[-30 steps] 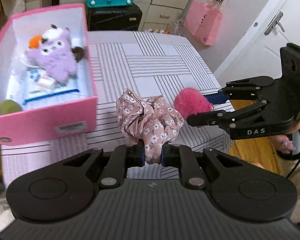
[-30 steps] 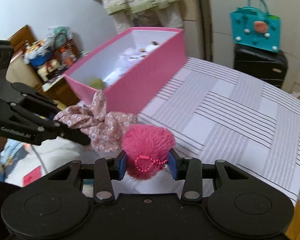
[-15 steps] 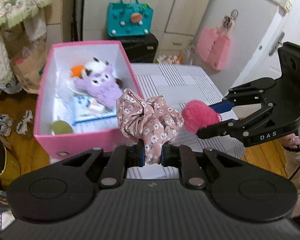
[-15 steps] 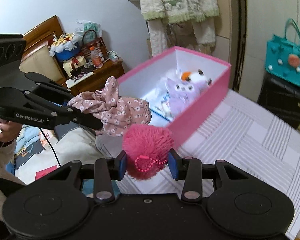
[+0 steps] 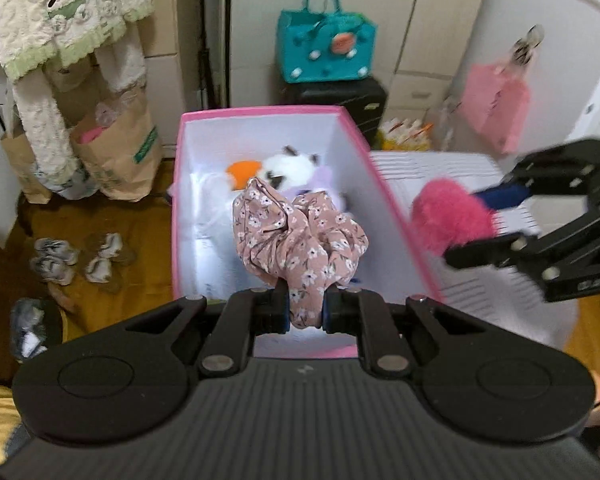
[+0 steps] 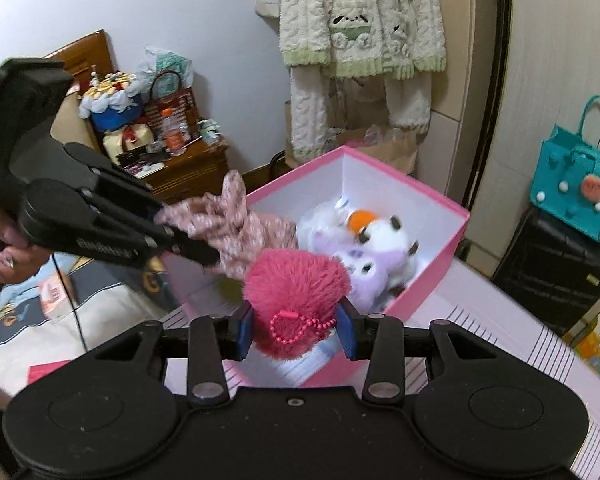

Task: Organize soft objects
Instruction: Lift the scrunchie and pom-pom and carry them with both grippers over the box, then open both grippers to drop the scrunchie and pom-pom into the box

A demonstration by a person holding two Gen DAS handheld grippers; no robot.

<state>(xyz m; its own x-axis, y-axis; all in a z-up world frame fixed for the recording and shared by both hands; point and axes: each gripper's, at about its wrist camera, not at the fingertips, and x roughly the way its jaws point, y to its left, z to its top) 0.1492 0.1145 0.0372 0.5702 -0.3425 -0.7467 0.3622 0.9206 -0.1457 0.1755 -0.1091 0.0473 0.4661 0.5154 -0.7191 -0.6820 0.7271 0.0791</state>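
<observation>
My left gripper [image 5: 305,312] is shut on a pink floral scrunchie [image 5: 300,236] and holds it over the open pink box [image 5: 384,196]. My right gripper [image 6: 297,330] is shut on a fuzzy hot-pink pom-pom [image 6: 296,284] with a bead chain, held above the box's near corner. The pom-pom [image 5: 452,216] and right gripper [image 5: 480,220] show at the right of the left wrist view, beside the box's right wall. The scrunchie [image 6: 236,224] and left gripper [image 6: 196,246] show in the right wrist view. A purple and white plush toy [image 6: 364,248] lies inside the box [image 6: 440,204].
The box stands on a striped table [image 6: 500,320]. A teal bag [image 5: 326,50] sits on a black suitcase [image 5: 340,96] behind. A pink bag [image 5: 496,108] hangs right. A fleece robe [image 6: 360,40] hangs on the wall. Paper bags [image 5: 112,152] and shoes [image 5: 76,260] are on the floor.
Both grippers have risen and moved toward the pink box, carrying the scrunchie and the pom-pom. The scrunchie now hangs over the box's inside.
</observation>
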